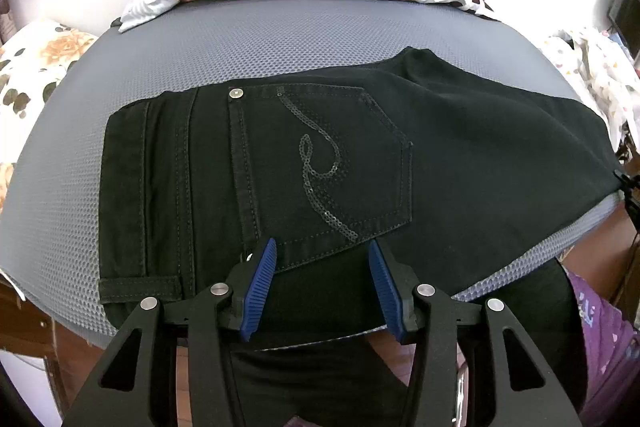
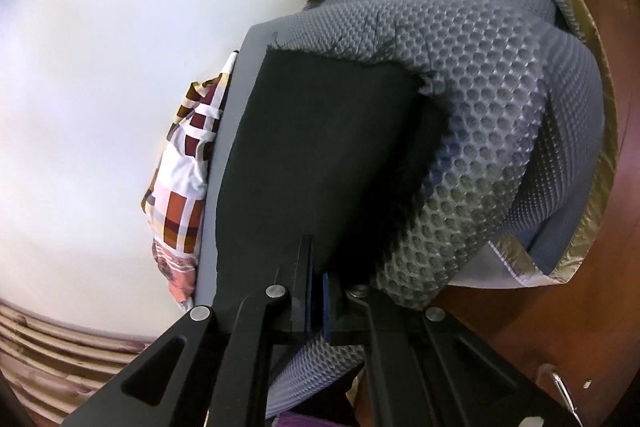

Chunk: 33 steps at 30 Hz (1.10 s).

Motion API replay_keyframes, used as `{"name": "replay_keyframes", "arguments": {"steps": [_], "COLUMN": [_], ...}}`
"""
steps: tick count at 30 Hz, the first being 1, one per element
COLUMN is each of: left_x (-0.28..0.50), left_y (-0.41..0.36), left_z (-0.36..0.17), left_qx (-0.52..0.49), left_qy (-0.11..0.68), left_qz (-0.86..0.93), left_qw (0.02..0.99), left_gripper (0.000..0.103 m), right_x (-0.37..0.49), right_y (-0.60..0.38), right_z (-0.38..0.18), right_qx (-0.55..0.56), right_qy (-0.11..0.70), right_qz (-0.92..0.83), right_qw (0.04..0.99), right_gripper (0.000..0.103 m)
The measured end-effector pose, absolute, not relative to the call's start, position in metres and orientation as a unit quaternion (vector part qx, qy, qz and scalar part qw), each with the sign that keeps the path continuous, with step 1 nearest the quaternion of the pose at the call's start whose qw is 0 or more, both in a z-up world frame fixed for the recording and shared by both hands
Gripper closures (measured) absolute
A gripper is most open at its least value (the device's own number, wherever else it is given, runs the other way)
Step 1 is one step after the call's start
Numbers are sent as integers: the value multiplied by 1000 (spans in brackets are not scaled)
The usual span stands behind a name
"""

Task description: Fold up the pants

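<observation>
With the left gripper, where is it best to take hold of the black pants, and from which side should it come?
Probably the near edge of the pants, just below the back pocket. The left gripper is open right there, and the cloth hangs over the near side of the grey mat, so a finger can slip under it. Come from the near side, low and flat. The right gripper is shut on the leg end.
</observation>
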<state>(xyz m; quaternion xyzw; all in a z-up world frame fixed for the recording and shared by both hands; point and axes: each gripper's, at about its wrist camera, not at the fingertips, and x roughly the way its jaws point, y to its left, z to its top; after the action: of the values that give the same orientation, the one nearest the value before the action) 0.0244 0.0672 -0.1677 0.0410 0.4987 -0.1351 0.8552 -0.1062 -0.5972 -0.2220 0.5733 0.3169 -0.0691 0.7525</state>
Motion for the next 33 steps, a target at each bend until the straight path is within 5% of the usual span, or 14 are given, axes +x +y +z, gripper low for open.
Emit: {"name": "replay_keyframes", "arguments": {"steps": [18, 24, 30, 33], "left_x": [22, 21, 22, 24], "left_y": [65, 68, 77, 87], "left_z": [-170, -164, -151, -147], "left_qx": [59, 46, 45, 40], "left_qy": [492, 485, 460, 452], "left_qz": [-141, -137, -118, -101], "left_qw": [857, 862, 879, 885], "left_gripper": [52, 52, 52, 51], "right_x": [-119, -118, -9, 50], "right_y": [-607, -593, -460, -375], "right_z": [-217, -158, -93, -93], "right_qx": [552, 438, 271, 214], "right_qy": [320, 320, 383, 410], "right_qz": [-104, -193, 88, 210], "right_qw": [763, 817, 879, 861], "right_gripper": [102, 89, 87, 73]}}
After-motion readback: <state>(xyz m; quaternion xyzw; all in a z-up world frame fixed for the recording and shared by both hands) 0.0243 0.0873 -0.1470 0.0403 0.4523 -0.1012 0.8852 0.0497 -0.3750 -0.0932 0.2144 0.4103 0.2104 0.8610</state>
